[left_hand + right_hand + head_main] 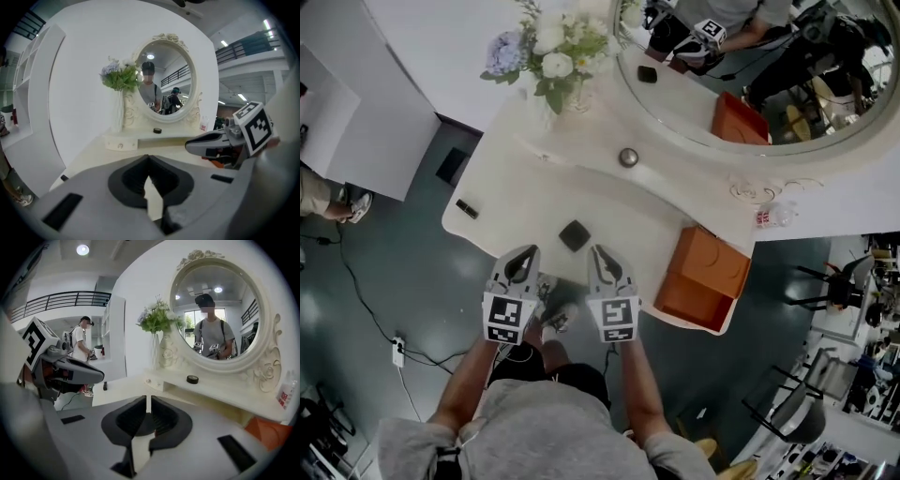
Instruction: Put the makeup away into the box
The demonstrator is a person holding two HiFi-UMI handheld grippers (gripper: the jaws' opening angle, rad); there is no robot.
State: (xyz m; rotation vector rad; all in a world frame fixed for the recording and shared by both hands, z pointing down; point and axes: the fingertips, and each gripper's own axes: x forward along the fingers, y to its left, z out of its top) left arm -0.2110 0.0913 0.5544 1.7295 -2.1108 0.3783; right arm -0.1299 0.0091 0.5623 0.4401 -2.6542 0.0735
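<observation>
A square black compact (574, 234) lies on the white dressing table (516, 187), just ahead of both grippers and between them. A small round dark pot (628, 157) sits on the raised shelf under the mirror, also visible as a pot (192, 379) in the right gripper view. A thin black stick (467, 208) lies near the table's left edge. The open orange box (705, 278) stands at the table's right end. My left gripper (525, 255) and right gripper (598, 255) hover side by side over the front edge, both shut and empty.
A vase of flowers (558, 47) stands at the back left of the shelf. The oval mirror (750, 66) reflects the person and the box. A small bottle with a red label (769, 217) sits by the mirror's base. Dark floor and a cable lie to the left.
</observation>
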